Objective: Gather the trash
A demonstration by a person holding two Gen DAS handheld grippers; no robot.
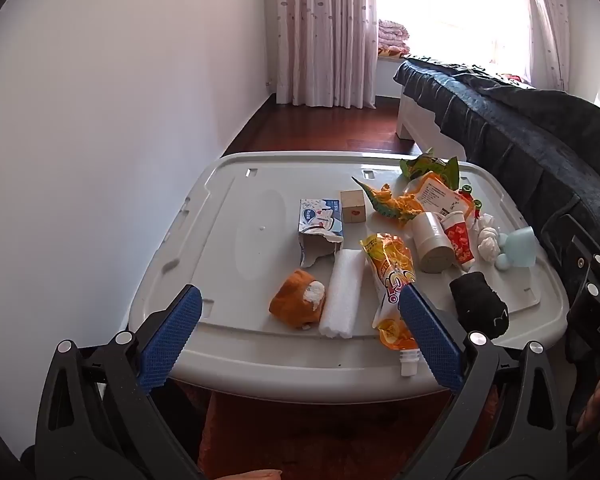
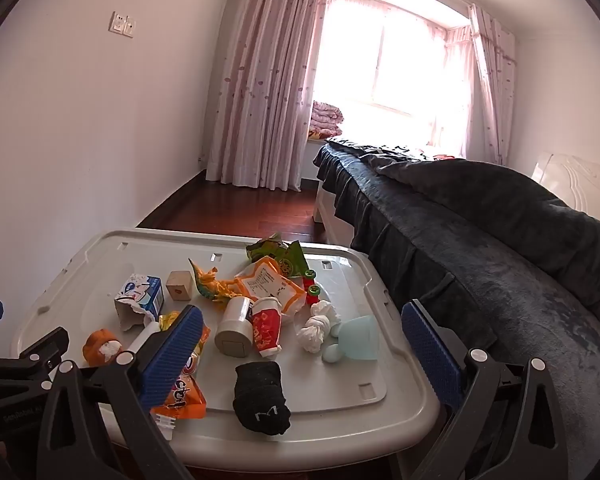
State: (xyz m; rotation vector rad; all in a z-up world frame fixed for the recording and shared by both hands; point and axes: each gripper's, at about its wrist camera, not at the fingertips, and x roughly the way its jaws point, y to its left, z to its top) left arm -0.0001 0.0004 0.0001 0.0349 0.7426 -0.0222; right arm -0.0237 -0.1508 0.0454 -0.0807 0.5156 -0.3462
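Now both your grippers hang wide open over the near edge of the grey lid point(image 1: 228, 208), holding nothing.

Your left gripper point(image 1: 300, 336) has its blue pads spread full; between them, farther off, lie the orange bun point(image 1: 296, 304), the white foam strip point(image 1: 342, 292) and the orange drink pouch point(image 1: 392, 280), none touched. Your right gripper point(image 2: 300, 356) is spread just as wide, with the black sock point(image 2: 260, 396) on the lid between its pads, untouched; its left pad overlaps the pouch in the right wrist view, contact unclear. The torn milk carton point(image 1: 320, 224) and crumpled tissue point(image 2: 318, 326) sit farther back.
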